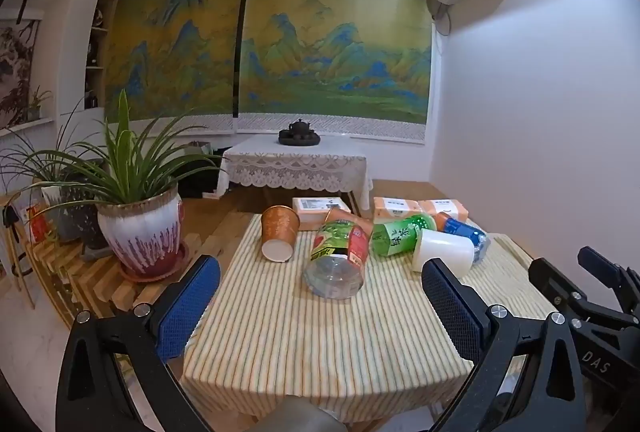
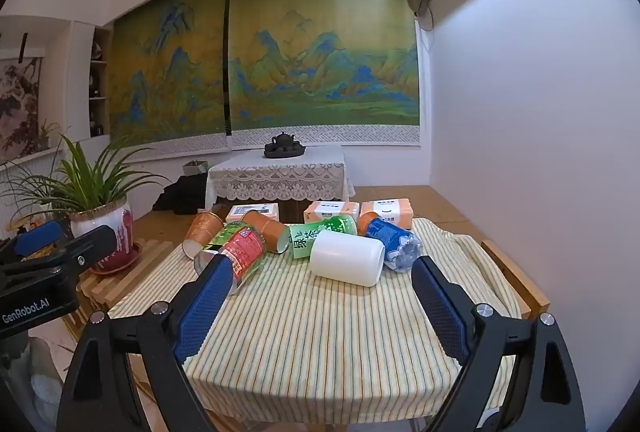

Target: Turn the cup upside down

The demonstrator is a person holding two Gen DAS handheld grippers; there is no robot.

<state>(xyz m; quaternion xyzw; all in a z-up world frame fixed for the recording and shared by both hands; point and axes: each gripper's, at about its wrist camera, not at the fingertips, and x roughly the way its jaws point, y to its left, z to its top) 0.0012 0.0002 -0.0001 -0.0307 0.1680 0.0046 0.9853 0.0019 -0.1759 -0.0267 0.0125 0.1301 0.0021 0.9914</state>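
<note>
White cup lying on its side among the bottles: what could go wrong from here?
1. The white cup lies on its side touching the blue-label bottle; a nudge may roll both.
2. The open right gripper could knock the red-label bottle beside its finger.

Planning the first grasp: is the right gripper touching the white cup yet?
Apart. The right wrist view shows striped tablecloth between the open right gripper and the white cup lying on its side.

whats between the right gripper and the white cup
Only bare striped tablecloth lies between the open right gripper and the white cup lying on its side, as the right wrist view shows.
</note>
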